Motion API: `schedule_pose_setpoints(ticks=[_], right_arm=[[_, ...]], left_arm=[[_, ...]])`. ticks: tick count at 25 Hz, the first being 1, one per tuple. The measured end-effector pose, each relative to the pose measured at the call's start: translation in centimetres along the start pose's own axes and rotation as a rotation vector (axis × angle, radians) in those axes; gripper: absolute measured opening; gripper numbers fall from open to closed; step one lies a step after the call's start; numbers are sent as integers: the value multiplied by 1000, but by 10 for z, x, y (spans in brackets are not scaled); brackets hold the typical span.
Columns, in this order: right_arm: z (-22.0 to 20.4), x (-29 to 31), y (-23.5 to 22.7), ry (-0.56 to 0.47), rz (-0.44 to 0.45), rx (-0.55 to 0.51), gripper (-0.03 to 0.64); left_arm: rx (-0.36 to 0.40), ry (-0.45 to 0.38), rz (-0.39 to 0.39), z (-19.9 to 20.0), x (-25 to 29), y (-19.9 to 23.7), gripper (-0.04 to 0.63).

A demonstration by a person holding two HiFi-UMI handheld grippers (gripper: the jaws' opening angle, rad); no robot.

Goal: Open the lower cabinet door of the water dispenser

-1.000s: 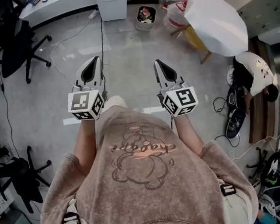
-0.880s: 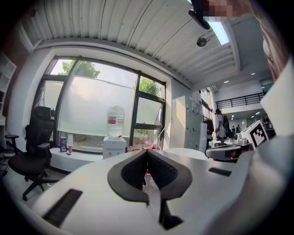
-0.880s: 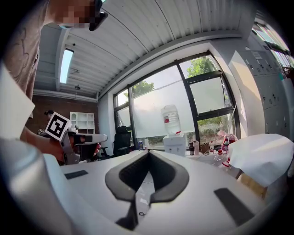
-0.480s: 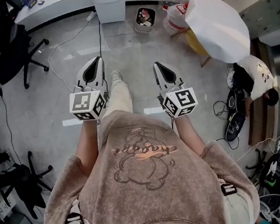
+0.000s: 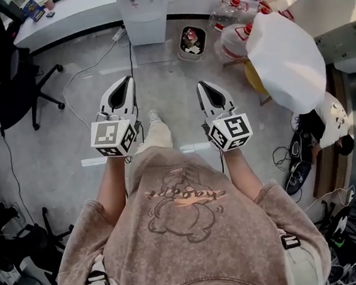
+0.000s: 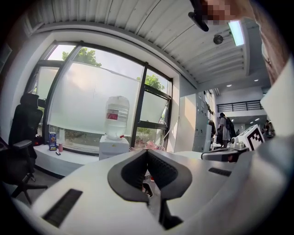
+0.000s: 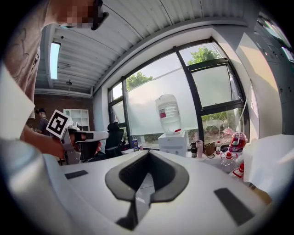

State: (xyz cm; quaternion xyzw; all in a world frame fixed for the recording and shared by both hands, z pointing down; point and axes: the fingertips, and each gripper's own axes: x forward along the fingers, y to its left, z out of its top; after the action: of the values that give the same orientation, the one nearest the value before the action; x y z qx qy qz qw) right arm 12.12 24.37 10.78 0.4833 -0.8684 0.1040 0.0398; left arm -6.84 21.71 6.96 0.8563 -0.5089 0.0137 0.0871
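Ahead, the water dispenser (image 5: 144, 19) stands upright (left gripper (image 5: 123, 82), right gripper (image 5: 202, 87): jaws pressed together).

Head view: steeply down from above. 2 gripper views: level, along own jaws. All 3 share the far water dispenser (image 5: 144, 16).

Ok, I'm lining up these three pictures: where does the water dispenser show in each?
Head view: the water dispenser sits at the top edge, just left of centre.
Left gripper view: it stands left of centre.
Right gripper view: it stands just right of centre.
Shared landmark: the black office chair to its left.
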Motion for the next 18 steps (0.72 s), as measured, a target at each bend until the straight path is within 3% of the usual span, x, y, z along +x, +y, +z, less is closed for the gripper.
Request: schedule_pose_setpoints(ticks=[9,18], right_arm=[[36,111,-51,-17,-28,33,6],[52,170,-108,-3,-31,36,6]], left_arm=[[4,3,-30,34,105,70,17],[2,15,-41,49,186,87,17]])
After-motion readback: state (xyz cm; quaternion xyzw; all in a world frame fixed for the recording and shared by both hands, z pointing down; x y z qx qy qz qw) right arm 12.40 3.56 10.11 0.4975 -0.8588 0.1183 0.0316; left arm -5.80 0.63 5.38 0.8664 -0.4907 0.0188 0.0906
